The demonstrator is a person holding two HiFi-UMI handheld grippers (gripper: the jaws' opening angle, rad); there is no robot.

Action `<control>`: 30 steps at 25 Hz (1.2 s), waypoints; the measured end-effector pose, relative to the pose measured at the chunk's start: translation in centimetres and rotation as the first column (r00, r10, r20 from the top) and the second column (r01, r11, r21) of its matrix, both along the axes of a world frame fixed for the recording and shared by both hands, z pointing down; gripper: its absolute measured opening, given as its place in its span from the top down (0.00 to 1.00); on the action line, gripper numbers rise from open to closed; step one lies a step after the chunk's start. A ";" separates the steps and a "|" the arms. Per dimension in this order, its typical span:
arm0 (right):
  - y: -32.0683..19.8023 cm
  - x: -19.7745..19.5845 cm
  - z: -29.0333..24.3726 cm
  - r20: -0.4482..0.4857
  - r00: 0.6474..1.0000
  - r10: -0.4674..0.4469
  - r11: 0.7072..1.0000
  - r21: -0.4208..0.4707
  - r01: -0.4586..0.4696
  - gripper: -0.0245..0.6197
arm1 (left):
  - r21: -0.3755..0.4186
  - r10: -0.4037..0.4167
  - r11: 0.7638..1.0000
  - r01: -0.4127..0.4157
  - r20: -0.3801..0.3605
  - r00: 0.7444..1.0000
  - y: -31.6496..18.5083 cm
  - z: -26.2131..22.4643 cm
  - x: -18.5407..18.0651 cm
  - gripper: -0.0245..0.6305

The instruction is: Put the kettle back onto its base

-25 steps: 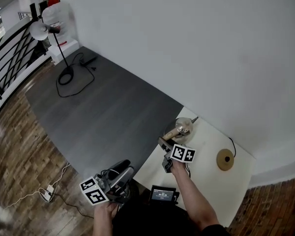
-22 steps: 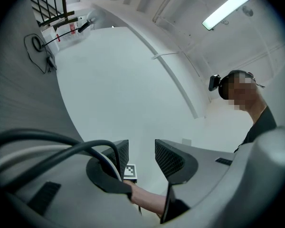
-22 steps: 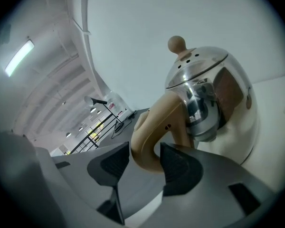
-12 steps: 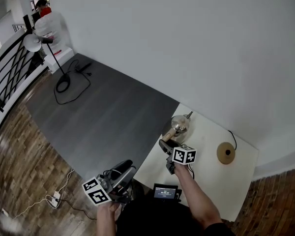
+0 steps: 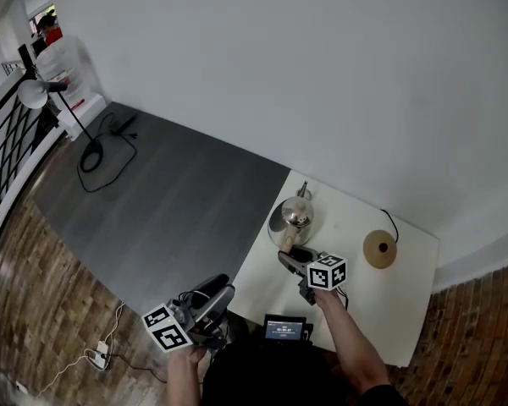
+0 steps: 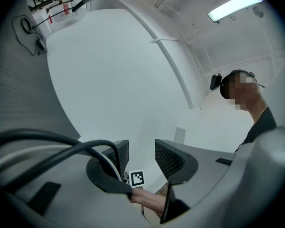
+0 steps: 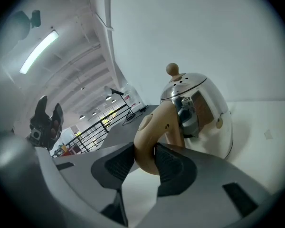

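Note:
A shiny metal kettle (image 5: 289, 218) with a light wooden handle (image 5: 298, 250) stands near the left edge of the white table (image 5: 389, 311). In the right gripper view the kettle (image 7: 199, 113) is close ahead, its knob on top. My right gripper (image 7: 145, 163) has just been closing, and its pads now press on both sides of the curved handle (image 7: 154, 132). The round wooden base (image 5: 379, 249) lies to the kettle's right, apart from it, near the wall. My left gripper (image 5: 212, 299) hangs off the table's left side, open and holding nothing (image 6: 141, 158), aimed at the wall.
A small device with a lit screen (image 5: 284, 330) sits at the table's near edge. A thin cable (image 5: 389, 222) runs from the base toward the wall. Beyond the table's left edge is grey floor, with a floor lamp (image 5: 34, 91) far off.
My right gripper has moved onto the kettle's handle and its jaws have closed on it. The left gripper stays low at the left. The head view has swung.

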State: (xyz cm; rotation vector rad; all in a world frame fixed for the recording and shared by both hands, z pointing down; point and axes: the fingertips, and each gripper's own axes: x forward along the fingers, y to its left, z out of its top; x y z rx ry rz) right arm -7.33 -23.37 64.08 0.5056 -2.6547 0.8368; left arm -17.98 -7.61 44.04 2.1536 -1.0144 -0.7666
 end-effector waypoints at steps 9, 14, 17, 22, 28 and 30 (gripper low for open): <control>0.5 5.4 -0.3 -0.075 0.996 -0.052 0.997 0.054 0.056 0.75 | -0.017 0.066 0.998 -0.066 -0.002 0.998 -1.8 0.3 3.0 0.70; 0.2 5.7 -0.4 -0.206 0.977 0.058 0.992 0.123 -0.033 0.75 | -0.026 0.088 0.996 -0.088 -0.002 0.996 -2.6 0.3 4.3 0.70; -0.2 4.6 -0.2 -0.265 0.956 0.124 0.988 0.125 -0.093 0.74 | -0.029 0.092 0.995 -0.092 -0.004 0.996 -2.8 0.3 4.5 0.70; -0.3 4.6 0.1 -0.307 0.935 0.176 0.983 0.099 -0.153 0.74 | -0.028 0.081 0.996 -0.081 -0.003 0.997 -3.0 0.3 4.6 0.70; -0.2 7.7 -0.1 -0.384 0.900 0.209 0.975 0.158 -0.159 0.74 | -0.029 0.085 0.996 -0.085 -0.001 0.996 -3.4 0.3 4.6 0.70; -0.5 9.0 -0.3 -0.399 0.888 0.227 0.968 0.193 -0.161 0.74 | -0.028 0.093 0.995 -0.093 0.001 0.996 -3.5 0.2 4.9 0.70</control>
